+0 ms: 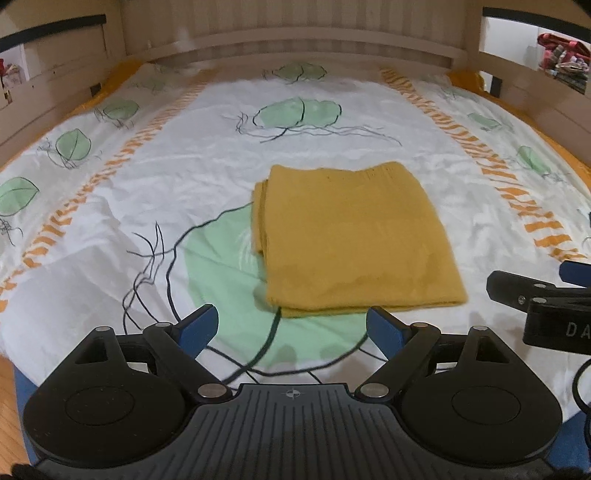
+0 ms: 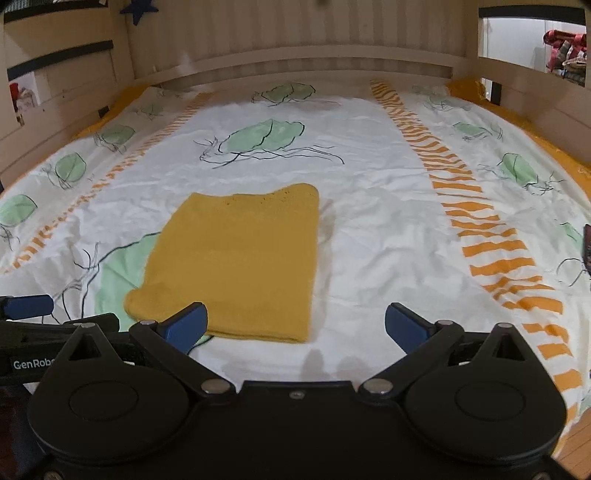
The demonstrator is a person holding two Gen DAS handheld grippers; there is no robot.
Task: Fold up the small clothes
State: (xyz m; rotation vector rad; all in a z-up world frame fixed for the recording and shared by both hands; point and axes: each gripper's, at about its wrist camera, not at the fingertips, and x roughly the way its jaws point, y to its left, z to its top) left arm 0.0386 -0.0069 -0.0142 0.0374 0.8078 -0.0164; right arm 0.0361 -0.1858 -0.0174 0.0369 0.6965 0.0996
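A mustard-yellow garment (image 1: 351,240) lies folded into a neat rectangle on the bed sheet (image 1: 184,166), its stacked layers showing along the left edge. In the right wrist view the same garment (image 2: 240,266) sits left of centre. My left gripper (image 1: 291,330) hovers open just short of the garment's near edge, holding nothing. My right gripper (image 2: 295,325) is also open and empty, above the sheet (image 2: 388,221) near the garment's near right corner. The right gripper's body (image 1: 546,299) shows at the right edge of the left wrist view.
The sheet is white with green leaf prints and orange striped bands (image 2: 480,236). A wooden headboard (image 1: 295,33) and side rails (image 2: 55,103) enclose the bed. Piled fabrics (image 2: 565,48) show beyond the right rail. Wood floor (image 1: 7,398) lies past the near edge.
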